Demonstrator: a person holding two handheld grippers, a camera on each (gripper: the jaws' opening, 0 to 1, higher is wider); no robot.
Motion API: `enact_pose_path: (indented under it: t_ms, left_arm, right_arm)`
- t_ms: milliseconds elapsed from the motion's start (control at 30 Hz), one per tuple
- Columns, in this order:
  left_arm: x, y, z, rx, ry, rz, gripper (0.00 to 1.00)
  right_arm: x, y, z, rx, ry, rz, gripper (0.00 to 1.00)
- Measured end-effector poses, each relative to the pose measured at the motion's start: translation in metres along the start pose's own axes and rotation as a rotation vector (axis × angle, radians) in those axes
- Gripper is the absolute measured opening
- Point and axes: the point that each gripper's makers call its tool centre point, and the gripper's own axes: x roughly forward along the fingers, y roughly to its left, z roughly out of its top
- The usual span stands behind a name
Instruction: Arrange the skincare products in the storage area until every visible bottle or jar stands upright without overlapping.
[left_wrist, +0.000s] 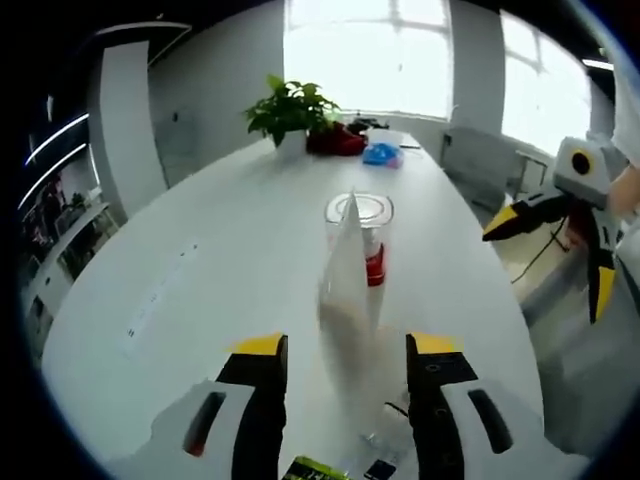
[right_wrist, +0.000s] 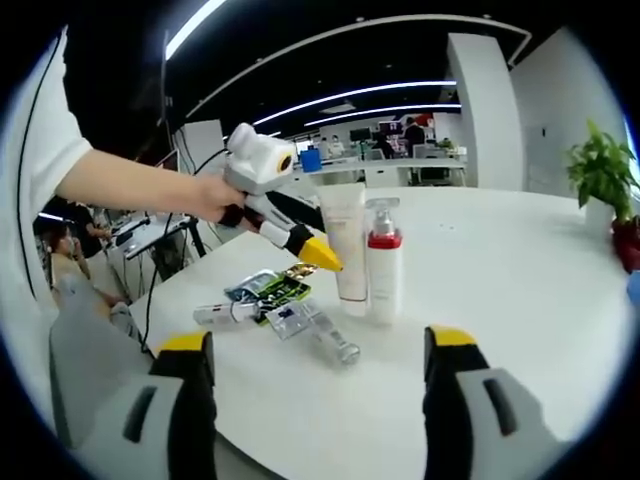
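I count two items standing upright on the desk (right_wrist: 520, 290): one white tube (right_wrist: 348, 240) and, touching it on the plant side, one pump bottle (right_wrist: 383, 262) with a red band. Lying flat on the near side of the tube I count about four more: one dark sachet (right_wrist: 283, 291), one clear vial (right_wrist: 335, 340), and two small tubes (right_wrist: 225, 314). One potted plant (left_wrist: 291, 110) stands at the desk's far end.

Red-collared clear bottle (right_wrist: 384, 262), white table (right_wrist: 520, 300)
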Motion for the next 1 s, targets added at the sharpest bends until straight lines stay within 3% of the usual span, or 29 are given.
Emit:
enact_pose_path:
  t_ms: [100,400,600,700,1000]
  left_arm:
    - [-0.005,-0.001,-0.009,-0.021,0.02,0.02,0.6]
    - [-0.024,-0.011,-0.027,-0.094,0.044,0.045,0.67]
    - [-0.039,-0.025,-0.032,-0.185,0.007,0.072,0.69]
    - [-0.047,-0.032,-0.036,-0.204,-0.009,0.094,0.78]
    - [-0.077,-0.055,-0.057,-0.289,-0.027,0.153,0.88]
  right_arm:
    - [0.0,0.0,0.0,-0.006,0.001,0.0,0.86]
    - [0.0,0.001,0.001,-0.016,-0.002,0.0,0.86]
    - [0.0,0.003,0.001,-0.037,0.002,0.005,0.85]
    - [-0.003,0.003,0.006,-0.044,-0.012,-0.002,0.84]
    - [-0.014,-0.004,0.015,0.011,-0.062,-0.025,0.86]
